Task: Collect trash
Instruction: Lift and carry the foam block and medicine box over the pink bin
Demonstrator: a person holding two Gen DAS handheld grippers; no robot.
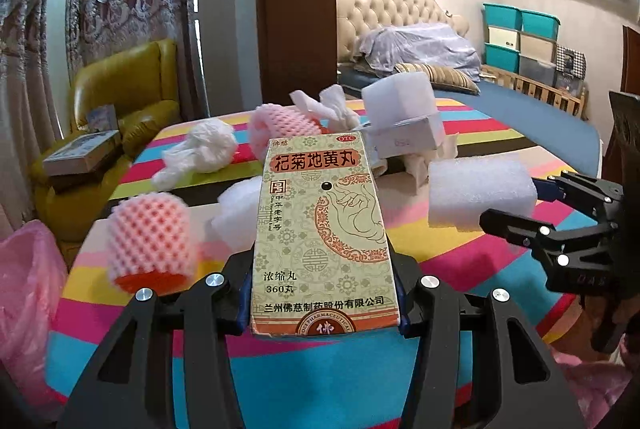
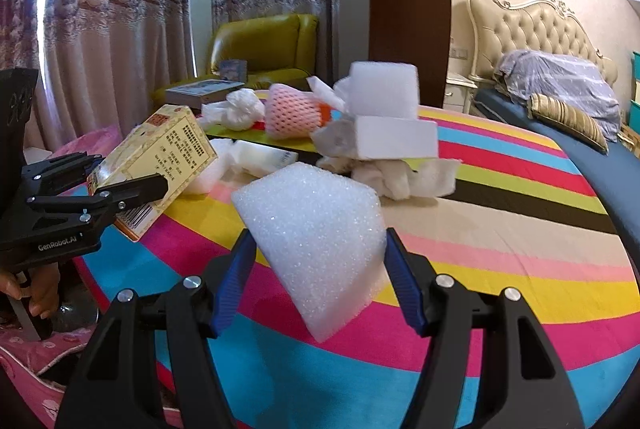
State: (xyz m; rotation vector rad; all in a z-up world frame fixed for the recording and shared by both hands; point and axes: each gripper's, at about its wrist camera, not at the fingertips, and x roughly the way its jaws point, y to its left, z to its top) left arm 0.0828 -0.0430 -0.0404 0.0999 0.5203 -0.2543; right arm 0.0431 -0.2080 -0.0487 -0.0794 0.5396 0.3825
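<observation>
Clamped between the left gripper's [image 1: 324,303] blue pads, a medicine box [image 1: 320,229] with Chinese print stands lifted off the striped tabletop [image 1: 360,369]; the right wrist view shows the same box [image 2: 160,153] tilted in that gripper [image 2: 116,185], with a hand [image 2: 38,293] on the handle below.

Right of it, the right gripper [image 2: 320,281] is closed on a white foam block [image 2: 316,237], its pads pressing the block's two sides, held above the tabletop [image 2: 500,249].

More trash lies on the tabletop: a pink foam net sleeve [image 1: 152,241] near the left edge, a second net sleeve [image 1: 280,129] farther back, a crumpled white tissue [image 1: 204,149], and a stack of two white foam blocks [image 2: 390,113] resting on crumpled paper [image 2: 400,173].

A pink plastic bag [image 1: 28,289] hangs just beside the tabletop's left edge. A yellow armchair [image 1: 124,93] and a bed [image 1: 520,117] stand behind.
</observation>
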